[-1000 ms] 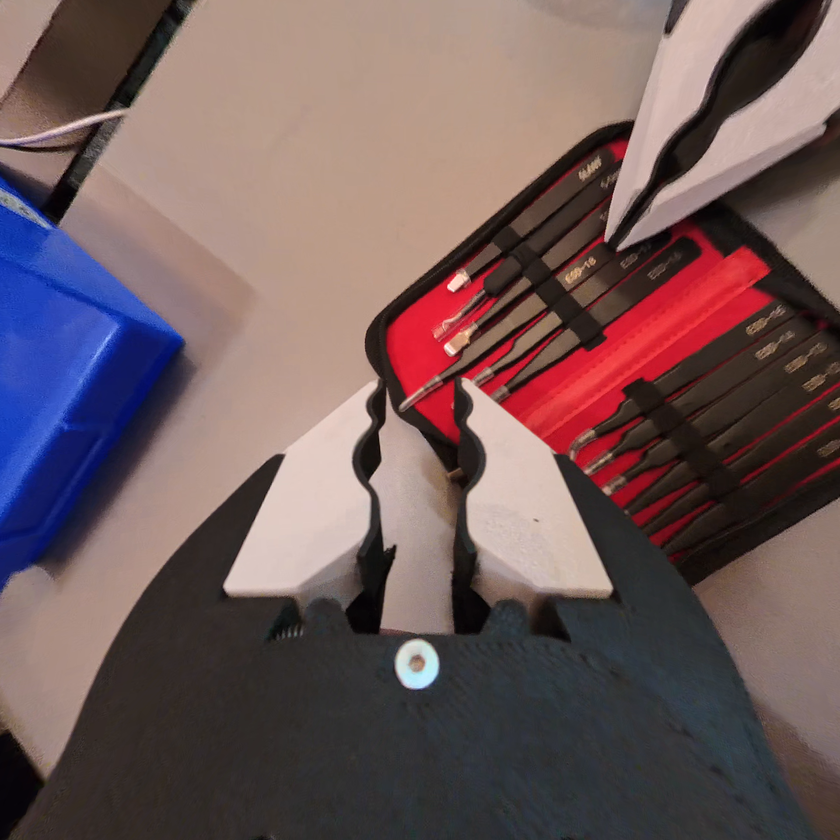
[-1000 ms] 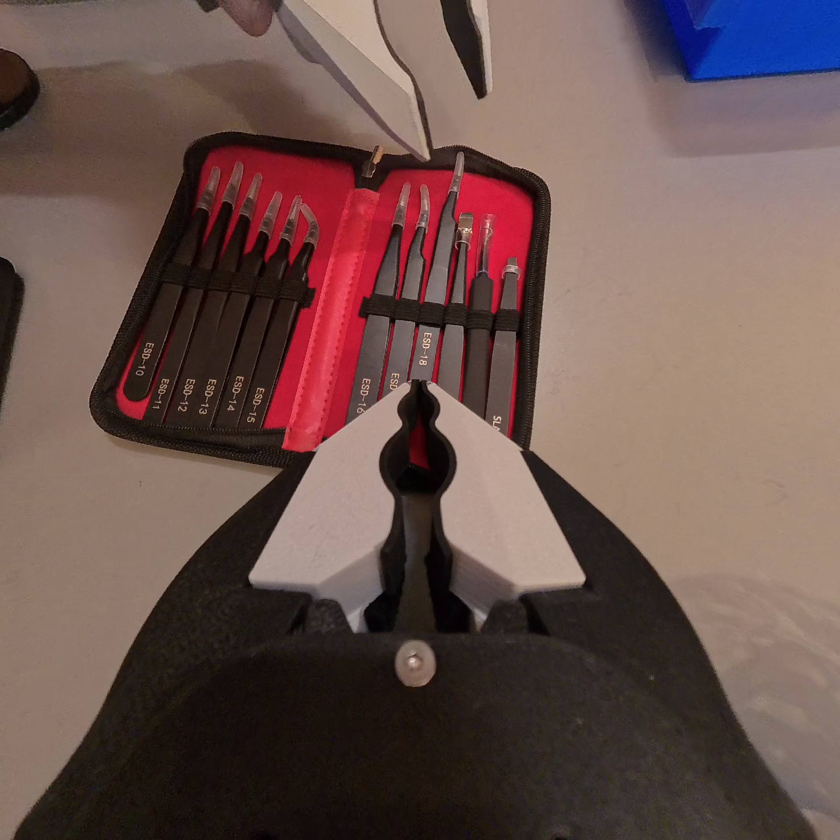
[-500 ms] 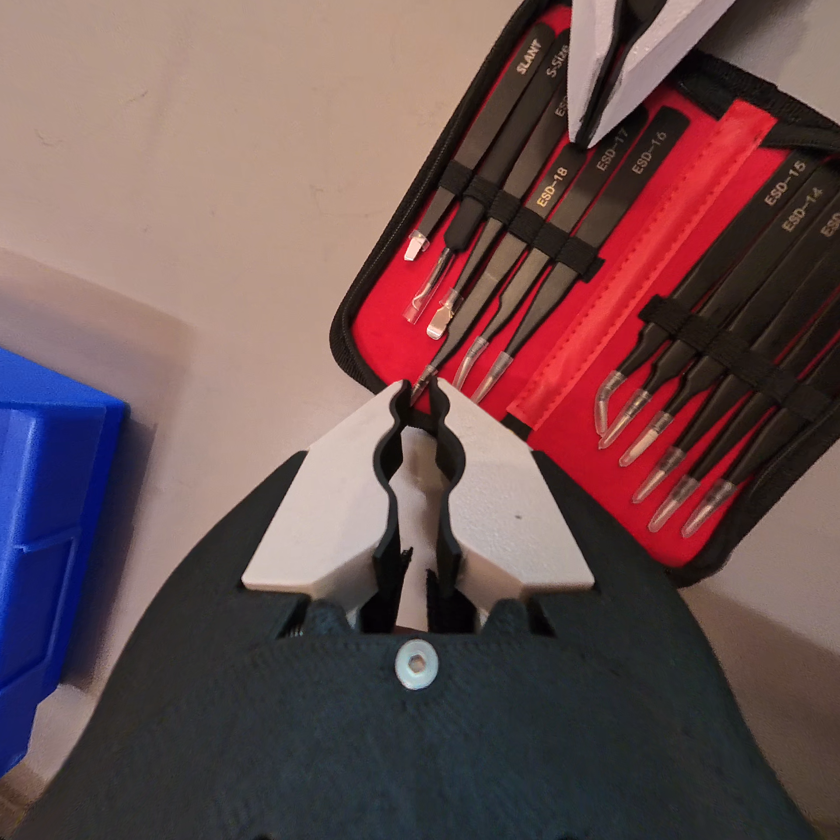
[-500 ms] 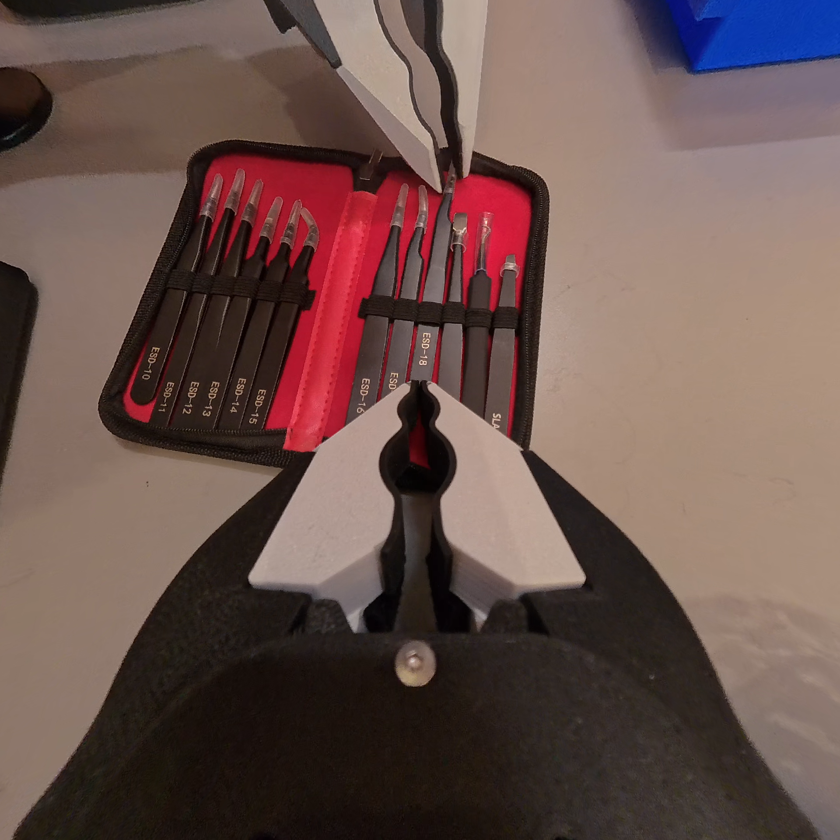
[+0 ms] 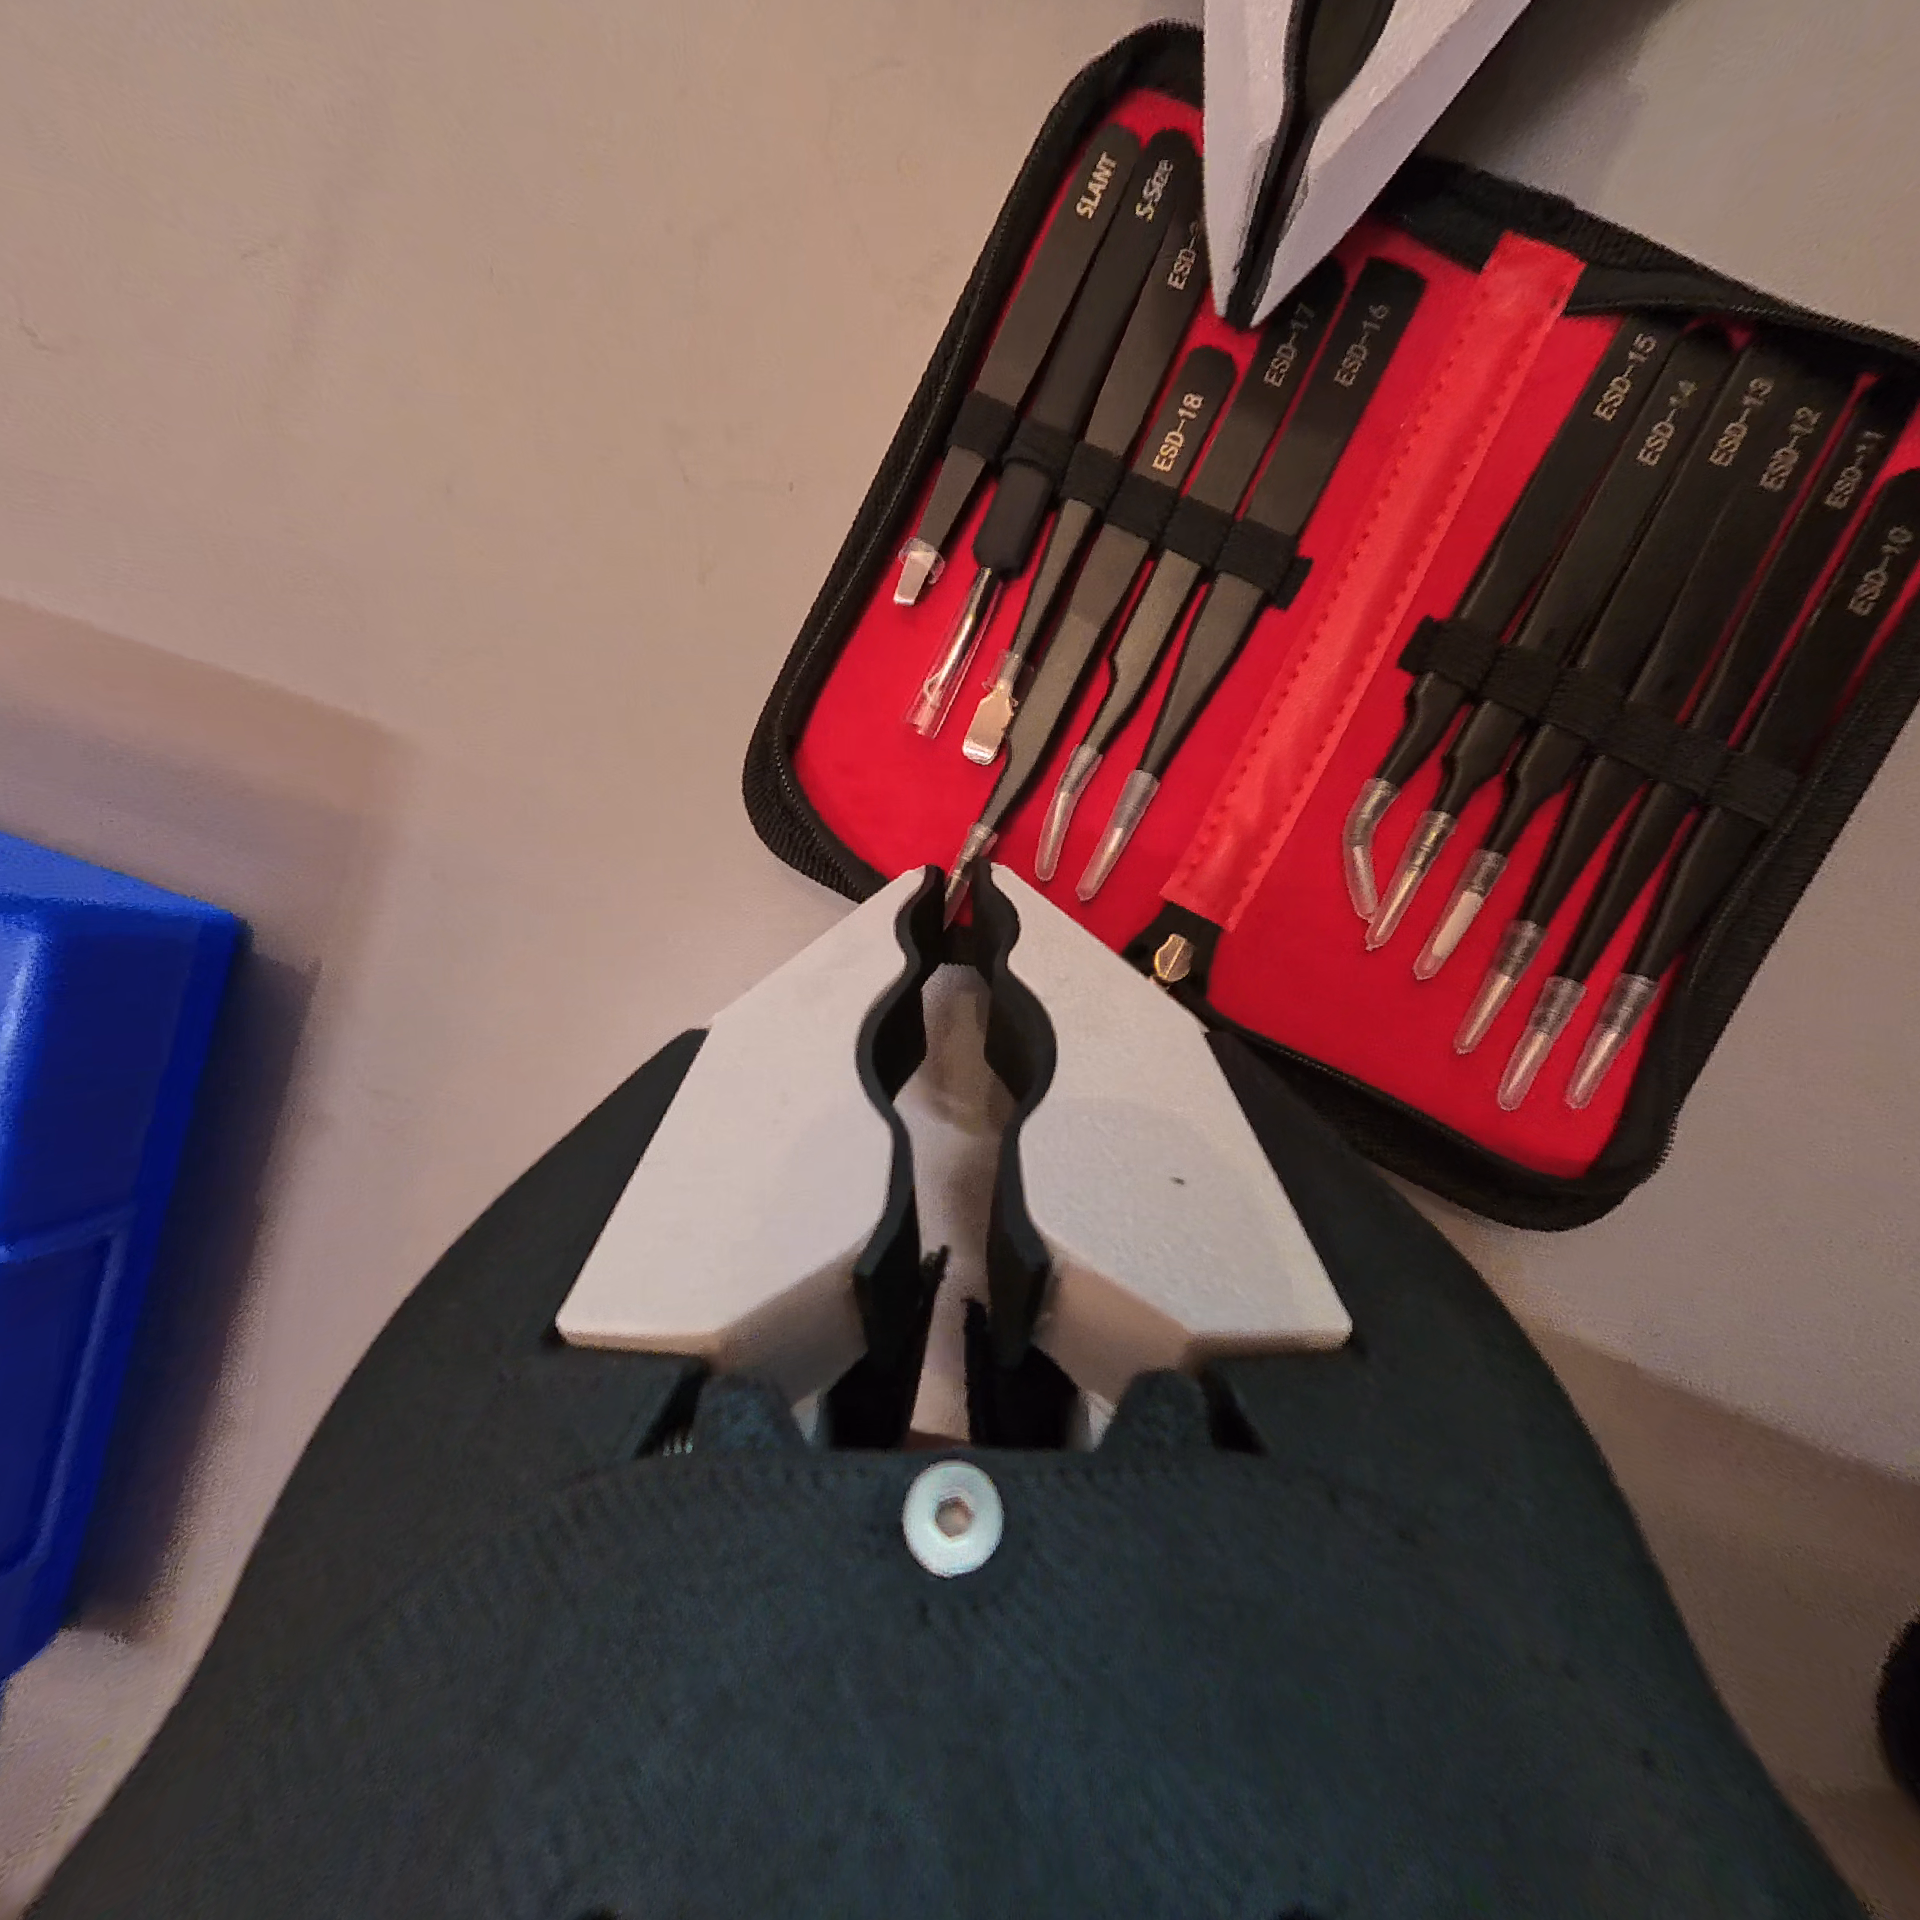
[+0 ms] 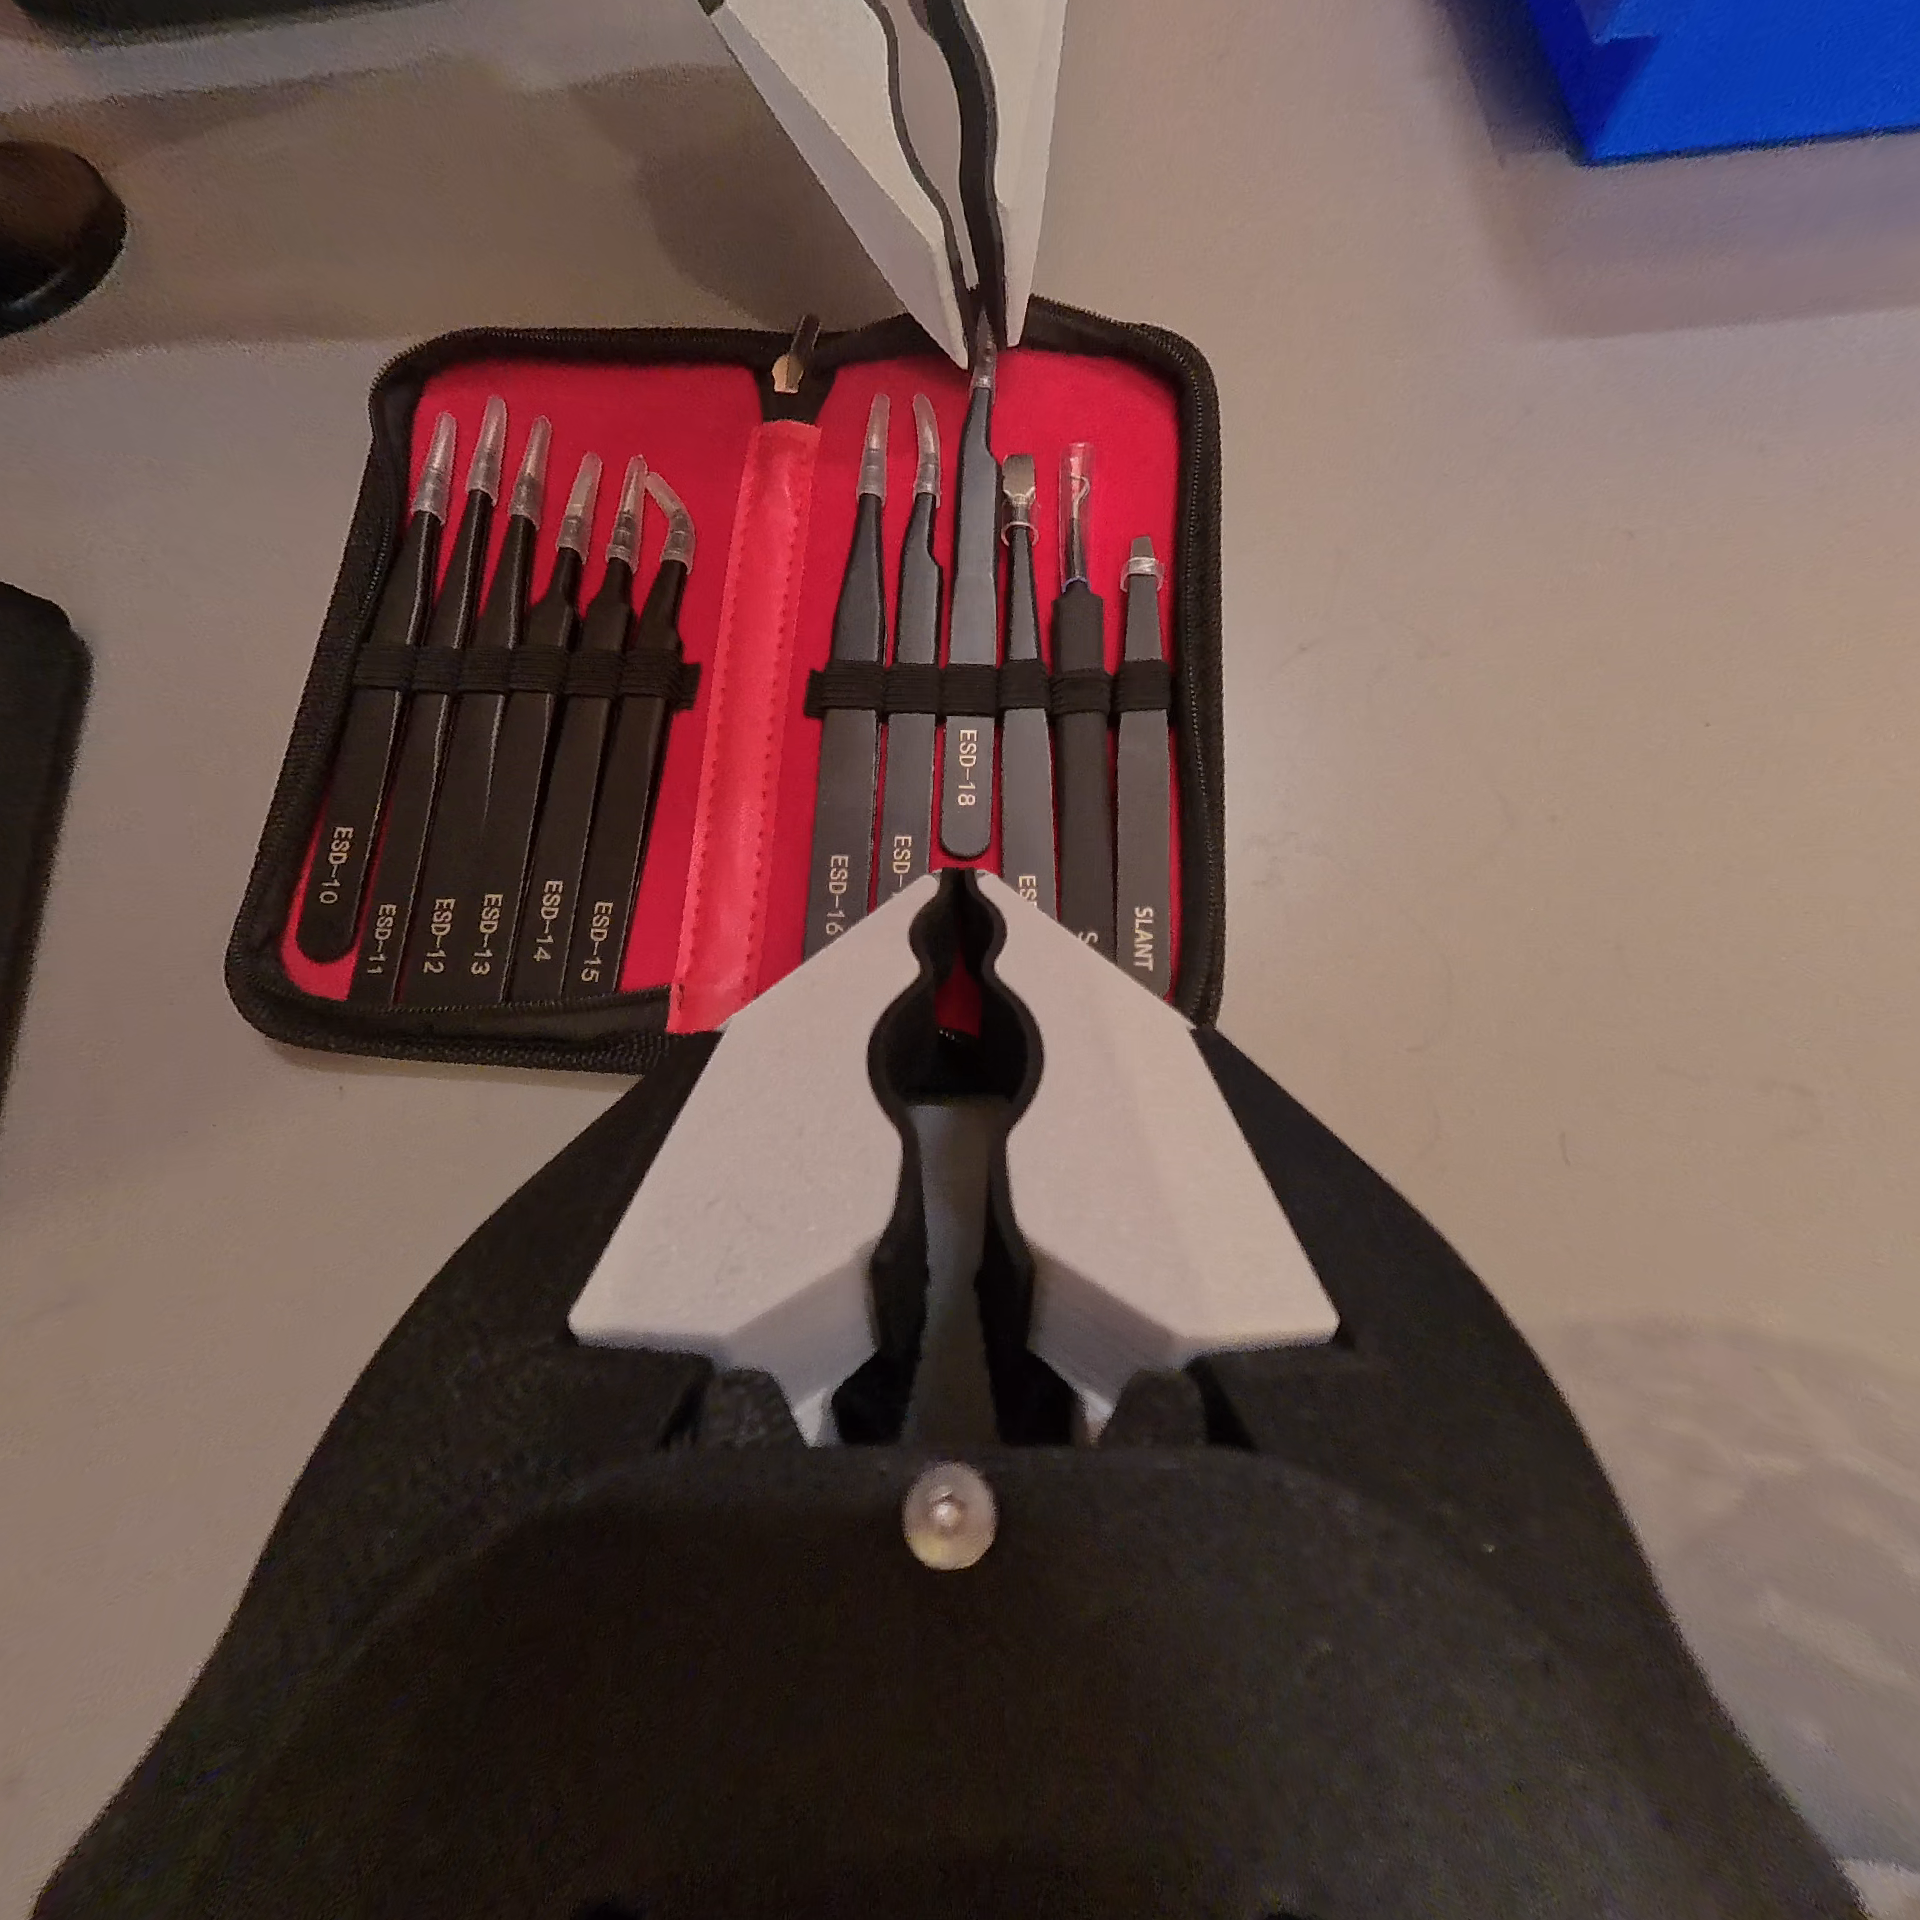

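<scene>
Grey table [image 5: 416, 312]: unchanged. A blue bin [image 5: 94, 1143] is seen at the left edge of the left wrist view, well apart from the work. In the right wrist view a black flat object [image 6: 31, 779] and a dark round object [image 6: 52, 239] are cut off at the left edge; neither can be identified.

Open tweezer case [image 6: 301, 997], black with red lining: it lies flat and has not shifted over the last second. Twelve black tweezers are held under two elastic bands, six per half.

Left gripper [image 5: 961, 894]: this is where the change is. A second ago its jaws were held apart just beside the case edge. Half a second ago they were being brought in around a tip. Now they are clamped on the tip of the protruding tweezer [image 6: 968, 623].

That tweezer is third from the spine in its half and set further toward the left gripper than its neighbours. It is still under the elastic band [image 6: 997, 686], and no slide through the band is detected across the frames. So grip has been gained, extraction not.

Right gripper [image 6: 958, 888]: not moved. Its jaws are closed to a thin slit with nothing between them. It is poised at the butt ends of the same half. Contact with the case cannot be told.
</scene>
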Motion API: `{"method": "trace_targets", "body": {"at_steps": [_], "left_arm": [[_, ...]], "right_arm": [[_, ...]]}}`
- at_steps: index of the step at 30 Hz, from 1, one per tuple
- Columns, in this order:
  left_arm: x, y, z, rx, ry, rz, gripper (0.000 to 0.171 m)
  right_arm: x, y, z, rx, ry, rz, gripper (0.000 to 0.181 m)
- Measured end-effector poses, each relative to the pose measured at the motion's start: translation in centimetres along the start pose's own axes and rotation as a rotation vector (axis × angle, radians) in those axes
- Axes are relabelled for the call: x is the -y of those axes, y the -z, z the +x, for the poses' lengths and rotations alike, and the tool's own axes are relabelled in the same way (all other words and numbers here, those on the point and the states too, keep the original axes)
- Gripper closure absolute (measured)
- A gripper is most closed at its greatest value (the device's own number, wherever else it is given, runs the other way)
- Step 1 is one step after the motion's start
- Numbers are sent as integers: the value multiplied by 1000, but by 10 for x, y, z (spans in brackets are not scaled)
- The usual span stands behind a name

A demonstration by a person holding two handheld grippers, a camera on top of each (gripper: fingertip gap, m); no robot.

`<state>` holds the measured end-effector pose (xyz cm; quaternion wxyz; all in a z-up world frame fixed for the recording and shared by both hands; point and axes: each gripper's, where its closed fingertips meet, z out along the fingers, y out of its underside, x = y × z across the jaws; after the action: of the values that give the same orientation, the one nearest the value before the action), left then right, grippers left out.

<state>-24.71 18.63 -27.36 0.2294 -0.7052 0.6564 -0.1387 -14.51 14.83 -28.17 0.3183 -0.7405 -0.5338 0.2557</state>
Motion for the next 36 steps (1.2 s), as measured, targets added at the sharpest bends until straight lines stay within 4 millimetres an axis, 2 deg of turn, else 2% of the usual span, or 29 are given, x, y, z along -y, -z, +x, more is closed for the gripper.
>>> {"method": "trace_targets", "body": {"at_steps": [6,10,15,21,24,27,31,36], "left_arm": [[-1,5,3,-64,95,132,170],[0,5,7,-51,57,51,171],[3,8,4,-78,64,74,171],[-5,11,-1,-143,202,231,171],[-22,29,-15,-101,301,287,171],[-9,38,-9,-56,227,264,171],[-1,19,5,-76,94,129,169],[-5,-4,5,-51,8,3,161]], "right_arm": [[-1,-1,-1,31,-22,-3,181],[-1,-1,-1,29,-18,-8,181],[-1,-1,-1,40,-31,-7,181],[-1,-2,-1,51,-43,-8,181],[-1,-2,-1,55,-48,-8,181],[-1,-2,-1,73,-64,-7,181],[-1,-2,-1,71,-61,-5,181],[-1,-1,-1,75,-64,-4,181]]}}
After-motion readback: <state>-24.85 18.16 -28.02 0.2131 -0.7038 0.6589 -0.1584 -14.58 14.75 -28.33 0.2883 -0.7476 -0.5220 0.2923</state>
